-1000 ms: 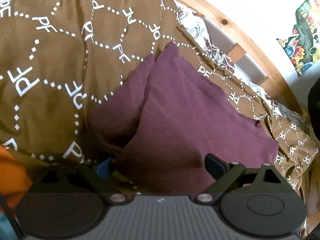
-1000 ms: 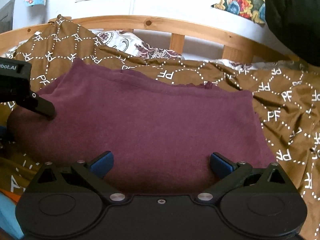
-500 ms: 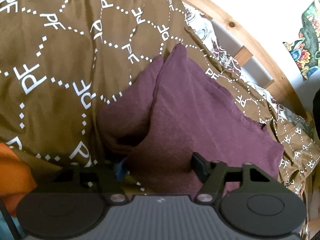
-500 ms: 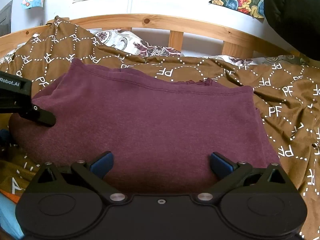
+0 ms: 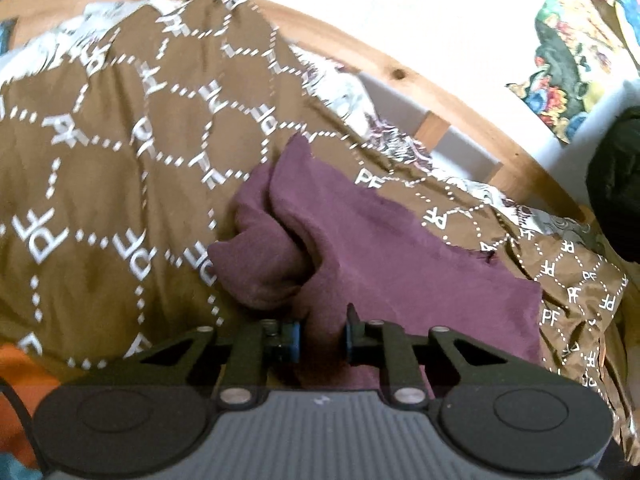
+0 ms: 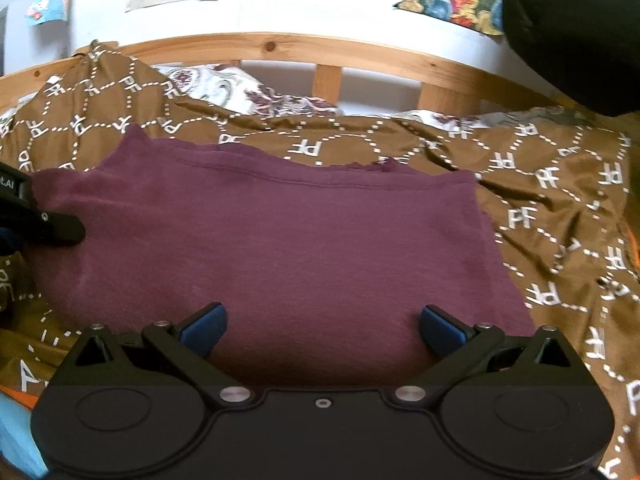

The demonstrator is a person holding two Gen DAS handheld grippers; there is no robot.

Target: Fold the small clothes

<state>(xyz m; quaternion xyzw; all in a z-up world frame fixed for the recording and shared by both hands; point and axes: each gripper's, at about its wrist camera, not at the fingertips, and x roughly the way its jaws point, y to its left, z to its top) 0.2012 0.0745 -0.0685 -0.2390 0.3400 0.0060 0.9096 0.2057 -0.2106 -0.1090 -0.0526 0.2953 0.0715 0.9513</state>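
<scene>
A maroon garment [image 5: 400,256] lies spread on the bed, and it fills the middle of the right wrist view [image 6: 280,240]. Its left side is bunched into a thick fold. My left gripper [image 5: 322,340] has its jaws closing on the near left edge of that garment, and cloth fills the narrow gap between the blue pads. One finger of the left gripper [image 6: 60,230] shows at the left border of the right wrist view, resting on the cloth. My right gripper [image 6: 322,324] hovers over the garment's near edge, open wide, with cloth below it but nothing pinched.
A brown bedspread [image 5: 100,160] with a white dotted pattern covers the bed. A wooden bed rail [image 6: 280,46] runs along the far side with a patterned pillow [image 6: 224,84] before it. A black bulky thing [image 6: 568,28] sits top right. Orange cloth [image 5: 20,372] lies near left.
The left jaws have come together from wide open onto the garment's near left edge, and the cloth there has bunched up. The right gripper has stayed open over the near edge.
</scene>
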